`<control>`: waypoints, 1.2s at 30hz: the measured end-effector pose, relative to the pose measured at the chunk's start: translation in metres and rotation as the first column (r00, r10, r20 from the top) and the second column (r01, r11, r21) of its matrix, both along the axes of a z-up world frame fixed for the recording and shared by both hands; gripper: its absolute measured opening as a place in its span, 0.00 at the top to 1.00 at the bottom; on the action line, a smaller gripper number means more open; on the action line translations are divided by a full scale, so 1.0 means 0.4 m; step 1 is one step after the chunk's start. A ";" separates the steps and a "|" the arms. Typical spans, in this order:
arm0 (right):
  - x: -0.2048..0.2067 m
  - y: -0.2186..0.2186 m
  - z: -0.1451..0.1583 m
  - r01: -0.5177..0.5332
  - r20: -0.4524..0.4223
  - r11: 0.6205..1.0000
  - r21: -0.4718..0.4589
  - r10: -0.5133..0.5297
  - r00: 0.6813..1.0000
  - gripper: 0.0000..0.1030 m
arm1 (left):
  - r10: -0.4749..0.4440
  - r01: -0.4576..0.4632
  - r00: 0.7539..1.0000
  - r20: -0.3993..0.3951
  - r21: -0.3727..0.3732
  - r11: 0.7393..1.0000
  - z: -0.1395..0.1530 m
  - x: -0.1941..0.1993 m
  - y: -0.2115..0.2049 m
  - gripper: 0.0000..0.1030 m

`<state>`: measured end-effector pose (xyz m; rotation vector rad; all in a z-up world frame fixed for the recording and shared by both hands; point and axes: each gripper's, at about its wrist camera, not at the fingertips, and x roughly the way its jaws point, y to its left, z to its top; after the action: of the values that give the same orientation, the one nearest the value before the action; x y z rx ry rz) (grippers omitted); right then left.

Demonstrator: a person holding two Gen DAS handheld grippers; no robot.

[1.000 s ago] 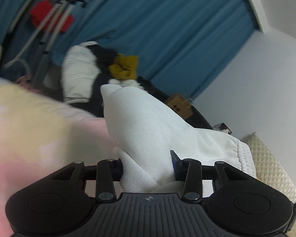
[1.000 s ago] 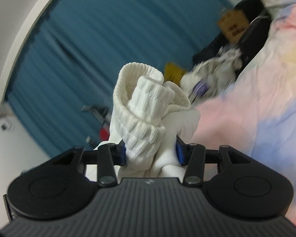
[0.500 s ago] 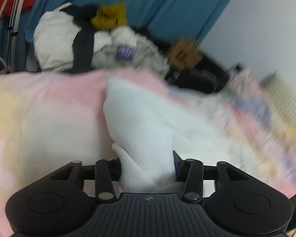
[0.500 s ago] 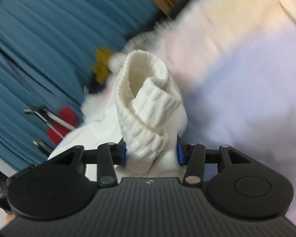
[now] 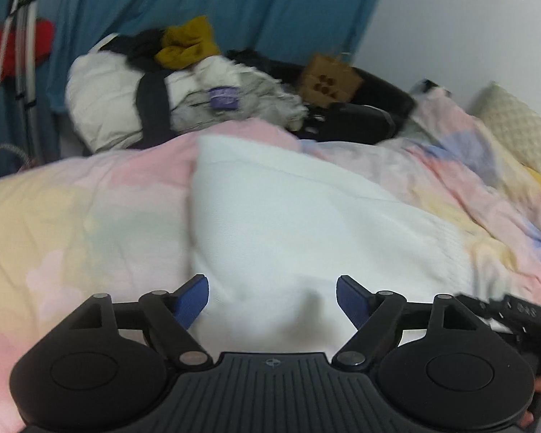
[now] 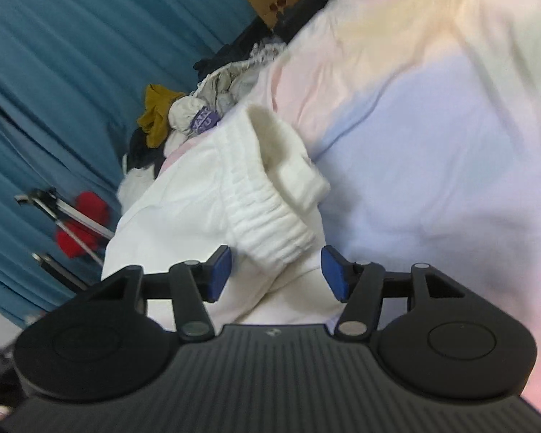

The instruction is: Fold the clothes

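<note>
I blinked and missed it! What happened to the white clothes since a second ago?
Both grippers came down and laid the white garment on the pastel bedspread. The left gripper and right gripper let go, jaws opening. The clothes pile behind stayed put.

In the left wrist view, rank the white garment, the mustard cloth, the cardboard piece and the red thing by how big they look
1. white garment, though it lies nearest the camera.
2. mustard cloth.
3. cardboard piece and red thing look about alike; the red thing is cut by the frame edge.

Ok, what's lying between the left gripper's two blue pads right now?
In the left wrist view, the white garment lies flat on the pastel bedspread between the left gripper pads, which are opening and no longer press it.
</note>
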<state>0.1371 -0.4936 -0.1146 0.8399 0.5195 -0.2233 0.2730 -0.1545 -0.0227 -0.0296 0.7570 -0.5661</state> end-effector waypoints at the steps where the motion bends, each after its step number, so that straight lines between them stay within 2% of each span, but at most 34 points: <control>1: -0.021 0.012 0.022 0.006 0.004 0.999 -0.034 -0.006 1.000 0.43 | -0.010 0.010 1.000 0.012 0.002 1.000 0.021 -0.033 0.002 0.19; 5: -0.111 0.069 0.114 -0.011 0.057 0.988 -0.156 0.020 0.998 0.43 | -0.030 0.032 0.996 0.080 -0.020 0.999 0.099 -0.181 0.025 0.11; 8: -0.177 0.117 0.181 -0.023 0.099 0.970 -0.244 0.048 0.994 0.43 | -0.053 0.057 0.990 0.132 -0.025 0.998 0.156 -0.294 0.040 0.01; 13: -0.263 0.198 0.262 -0.046 0.138 0.931 -0.361 0.103 0.985 0.43 | -0.050 0.055 0.983 0.176 -0.020 0.998 0.221 -0.450 0.071 0.00; 19: -0.335 0.291 0.312 -0.057 0.174 0.895 -0.442 0.148 0.974 0.43 | -0.019 0.022 0.970 0.243 -0.007 1.000 0.253 -0.595 0.123 0.00; 28: -0.357 0.377 0.305 -0.107 0.156 0.855 -0.508 0.214 0.964 0.43 | 0.081 -0.089 0.955 0.287 0.016 0.996 0.212 -0.675 0.204 0.00; 36: -0.347 0.415 0.294 -0.093 0.149 0.834 -0.543 0.205 0.967 0.43 | 0.099 -0.107 0.953 0.287 0.013 0.994 0.203 -0.667 0.236 0.00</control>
<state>-0.0015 -0.3275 0.0031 0.2661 0.3036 -0.1243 0.0061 -0.0602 0.0584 0.0383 0.4776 -0.4475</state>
